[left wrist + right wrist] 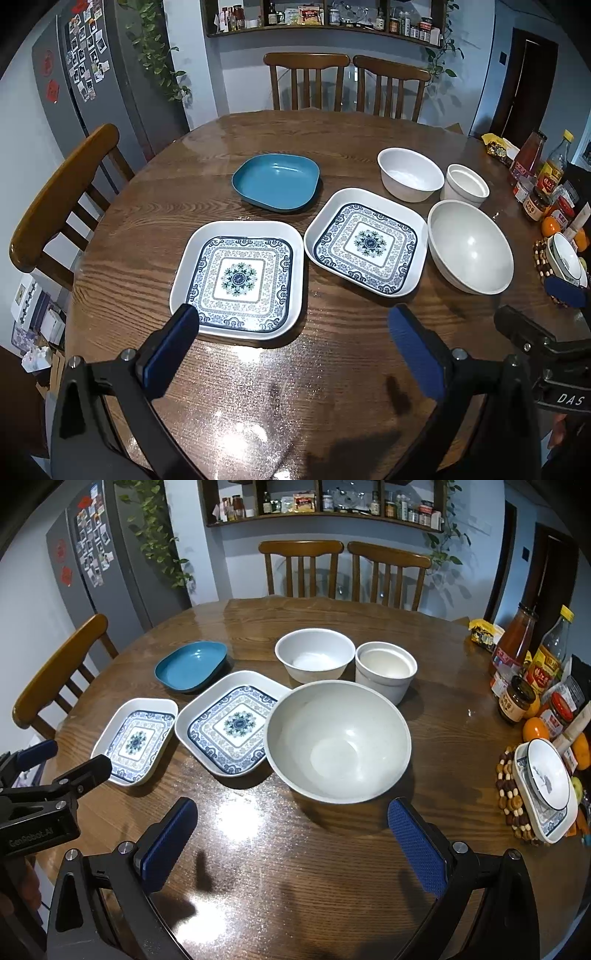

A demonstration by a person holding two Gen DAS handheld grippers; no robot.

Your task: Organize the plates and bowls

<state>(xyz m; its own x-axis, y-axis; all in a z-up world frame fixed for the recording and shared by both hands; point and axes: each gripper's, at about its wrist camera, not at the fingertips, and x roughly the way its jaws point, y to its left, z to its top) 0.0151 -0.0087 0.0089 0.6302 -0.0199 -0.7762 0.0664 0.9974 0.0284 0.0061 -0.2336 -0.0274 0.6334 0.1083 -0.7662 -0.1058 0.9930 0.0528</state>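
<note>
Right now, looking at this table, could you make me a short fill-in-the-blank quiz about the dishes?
1. The number of square white plates with blue floral patterns lying side by side is ____.
2. The plain square dish behind them is coloured ____.
3. The biggest round white bowl holds ____.
4. Both the left gripper and right gripper are ____.

Answers: two; blue; nothing; open

Both fisheye views were dim and cool-toned, lit from overhead — bright speckled glare sat on the glossy wooden table [236, 432] near the cameras (also in the right view). Soft dark shadows fell beneath the gripper fingers. Straight lines bowed strongly, corners vignetted to black, and shelf jars [406, 509] looked grainy.
</note>
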